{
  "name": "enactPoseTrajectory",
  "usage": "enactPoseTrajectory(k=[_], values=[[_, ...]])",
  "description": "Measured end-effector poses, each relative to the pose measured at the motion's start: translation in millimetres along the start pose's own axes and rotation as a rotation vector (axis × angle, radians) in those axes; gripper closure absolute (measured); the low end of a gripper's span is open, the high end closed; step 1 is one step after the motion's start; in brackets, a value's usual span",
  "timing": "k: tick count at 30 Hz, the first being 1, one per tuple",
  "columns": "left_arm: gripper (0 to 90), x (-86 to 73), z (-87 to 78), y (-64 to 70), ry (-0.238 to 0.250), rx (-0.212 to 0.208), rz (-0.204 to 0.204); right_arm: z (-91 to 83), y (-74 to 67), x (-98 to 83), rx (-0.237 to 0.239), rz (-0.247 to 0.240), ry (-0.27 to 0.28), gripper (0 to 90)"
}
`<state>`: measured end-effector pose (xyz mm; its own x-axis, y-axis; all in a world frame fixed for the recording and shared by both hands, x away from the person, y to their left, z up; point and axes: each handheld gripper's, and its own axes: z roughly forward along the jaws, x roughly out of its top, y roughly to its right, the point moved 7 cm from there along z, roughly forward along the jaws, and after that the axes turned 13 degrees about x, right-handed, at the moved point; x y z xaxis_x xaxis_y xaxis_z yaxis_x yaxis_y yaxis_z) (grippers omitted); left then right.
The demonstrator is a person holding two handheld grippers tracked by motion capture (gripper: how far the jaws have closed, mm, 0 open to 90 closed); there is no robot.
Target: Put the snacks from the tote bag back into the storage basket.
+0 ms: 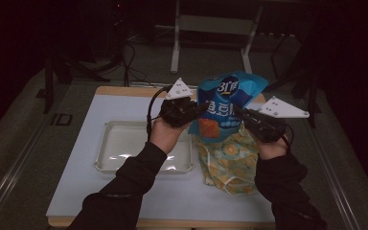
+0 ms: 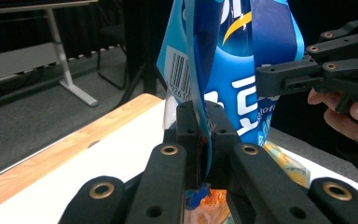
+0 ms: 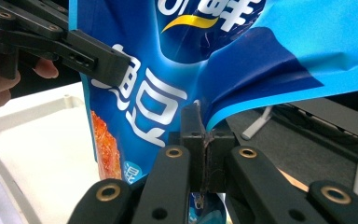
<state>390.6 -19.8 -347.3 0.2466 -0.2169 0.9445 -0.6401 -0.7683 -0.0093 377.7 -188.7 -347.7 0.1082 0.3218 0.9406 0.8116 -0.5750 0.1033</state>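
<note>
A blue snack bag point(image 1: 227, 103) is held in the air above the right half of the table point(image 1: 76, 158), pinched at its two side edges. The left gripper point(image 1: 197, 109) has its jaws pressed flat together on the bag's left edge; in the left gripper view the film point(image 2: 223, 70) runs down between the closed jaws point(image 2: 204, 135), with a barcode panel point(image 2: 179, 74) on the side turned toward the camera. The right gripper point(image 1: 237, 112) likewise has its jaws clamped on the bag's right edge, and in the right gripper view the foil point(image 3: 205, 60) folds into the closed jaws point(image 3: 204, 149). Directly under the bag, on the near right of the table, lies a crumpled cloth point(image 1: 230, 160) printed with yellow and orange flowers. A shallow white tray point(image 1: 106, 158) rests left of the cloth, at the centre of the surface, and reflects a patch of light. The tabletop is white with a light wooden rim point(image 1: 120, 90) showing along its far edge. The room is dim: grey carpeted floor point(image 1: 24, 129) surrounds the table, a white-legged desk frame point(image 1: 175, 48) stands beyond the far edge, and cables point(image 1: 129, 67) trail over the floor at far left. Dark sleeves point(image 1: 124, 182) enter from the near side.
</note>
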Motion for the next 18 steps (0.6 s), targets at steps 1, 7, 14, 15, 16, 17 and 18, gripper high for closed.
enactPoseTrajectory(k=[1, 7, 14, 15, 16, 17, 18], values=[[87.7, -0.3, -2.3, -2.3, 0.001, 0.006, 0.003, 2.0, -1.5, 1.3, 0.003, 0.0, -0.001, 89.1], [87.8, -1.7, -16.0, -13.0, 0.002, 0.026, -0.006, 13.5, -9.9, 9.6, 0.024, -0.014, 0.004, 89.1], [87.8, -4.2, -29.8, -24.3, 0.002, 0.051, -0.013, 26.8, -19.5, 18.0, 0.047, -0.028, 0.008, 89.1], [87.8, -4.7, -31.6, -26.1, 0.0, 0.052, -0.017, 28.9, -20.9, 18.8, 0.05, -0.029, 0.008, 89.1], [87.8, -5.3, -33.5, -27.8, 0.0, 0.056, -0.017, 30.8, -22.1, 19.6, 0.053, -0.032, 0.008, 89.1], [87.8, -5.6, -34.8, -29.0, 0.0, 0.06, -0.016, 32.8, -23.4, 20.5, 0.058, -0.033, 0.009, 89.1], [87.8, -6.2, -36.7, -30.8, 0.0, 0.062, -0.021, 34.2, -24.3, 21.1, 0.059, -0.034, 0.009, 89.1]])
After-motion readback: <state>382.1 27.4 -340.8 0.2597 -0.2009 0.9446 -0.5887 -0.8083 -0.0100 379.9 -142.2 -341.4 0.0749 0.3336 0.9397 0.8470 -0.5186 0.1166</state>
